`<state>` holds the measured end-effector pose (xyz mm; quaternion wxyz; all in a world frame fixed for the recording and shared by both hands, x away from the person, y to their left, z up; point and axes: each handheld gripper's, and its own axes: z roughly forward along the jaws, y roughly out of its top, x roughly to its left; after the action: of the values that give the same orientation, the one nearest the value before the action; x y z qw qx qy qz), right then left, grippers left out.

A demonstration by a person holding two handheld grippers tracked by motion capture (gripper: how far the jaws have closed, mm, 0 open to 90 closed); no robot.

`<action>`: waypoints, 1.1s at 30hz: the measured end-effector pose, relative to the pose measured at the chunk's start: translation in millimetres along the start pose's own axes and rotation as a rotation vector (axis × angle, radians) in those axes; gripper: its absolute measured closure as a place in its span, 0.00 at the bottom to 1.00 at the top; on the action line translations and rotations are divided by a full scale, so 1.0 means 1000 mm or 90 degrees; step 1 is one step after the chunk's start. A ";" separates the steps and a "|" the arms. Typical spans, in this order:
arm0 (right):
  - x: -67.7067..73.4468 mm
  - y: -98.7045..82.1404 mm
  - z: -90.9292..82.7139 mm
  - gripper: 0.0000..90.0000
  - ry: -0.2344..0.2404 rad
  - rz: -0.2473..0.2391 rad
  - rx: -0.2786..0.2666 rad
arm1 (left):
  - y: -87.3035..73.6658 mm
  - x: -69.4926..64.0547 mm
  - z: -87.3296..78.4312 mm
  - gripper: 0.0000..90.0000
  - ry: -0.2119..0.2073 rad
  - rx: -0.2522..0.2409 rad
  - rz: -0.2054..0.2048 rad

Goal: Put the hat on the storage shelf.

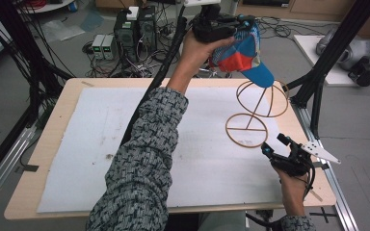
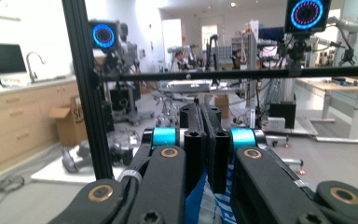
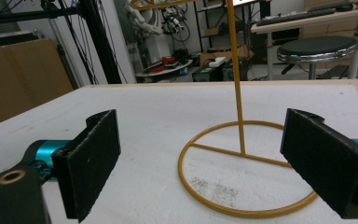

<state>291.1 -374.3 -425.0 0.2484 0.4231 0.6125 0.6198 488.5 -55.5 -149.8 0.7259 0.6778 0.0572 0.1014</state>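
The left gripper (image 1: 220, 25) was raised above the far edge of the table (image 1: 53, 125), its jaws pressed together on a cap (image 1: 243, 53). In the left gripper view, blue and white fabric of the cap (image 2: 214, 200) sat pinched between the closed jaws. The cap, coloured blue, red and orange, hung from the gripper with its blue brim pointing down, just above the domed top of a yellow wire stand (image 1: 257, 108).

The right gripper (image 1: 274, 149) rested low near the right edge of the table, just beside the round base of the stand. Its jaws stood spread wide with nothing between the pads; the base ring and upright rod of the stand (image 3: 242, 154) lay ahead of them.

The stand stood upright on a white mat (image 1: 101, 144) covering most of the table, toward its far right corner.
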 end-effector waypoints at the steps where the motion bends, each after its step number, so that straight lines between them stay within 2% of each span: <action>1: 0.000 0.000 0.000 0.12 0.000 -0.001 -0.001 | -0.002 -0.001 0.003 0.98 -0.002 0.010 0.002; 5: 0.000 0.000 0.000 0.12 0.001 -0.001 0.000 | -0.010 -0.005 0.013 0.97 -0.011 0.038 0.005; 12: 0.000 0.000 0.000 0.12 0.002 -0.001 -0.001 | -0.026 -0.010 0.027 0.97 -0.026 0.110 0.013; 16: 0.000 0.000 0.001 0.12 0.001 0.002 0.000 | -0.033 -0.015 0.036 0.98 -0.027 0.135 0.017; 28: 0.000 0.000 0.001 0.12 0.002 0.003 0.001 | -0.054 -0.022 0.050 0.98 -0.047 0.179 0.004; 33: 0.000 0.000 0.001 0.12 0.004 0.002 0.003 | -0.062 -0.023 0.051 0.98 -0.041 0.170 0.003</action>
<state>291.9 -373.5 -425.2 0.2441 0.4229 0.6141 0.6200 481.8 -114.2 -209.0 0.6303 0.7716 0.0453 0.0731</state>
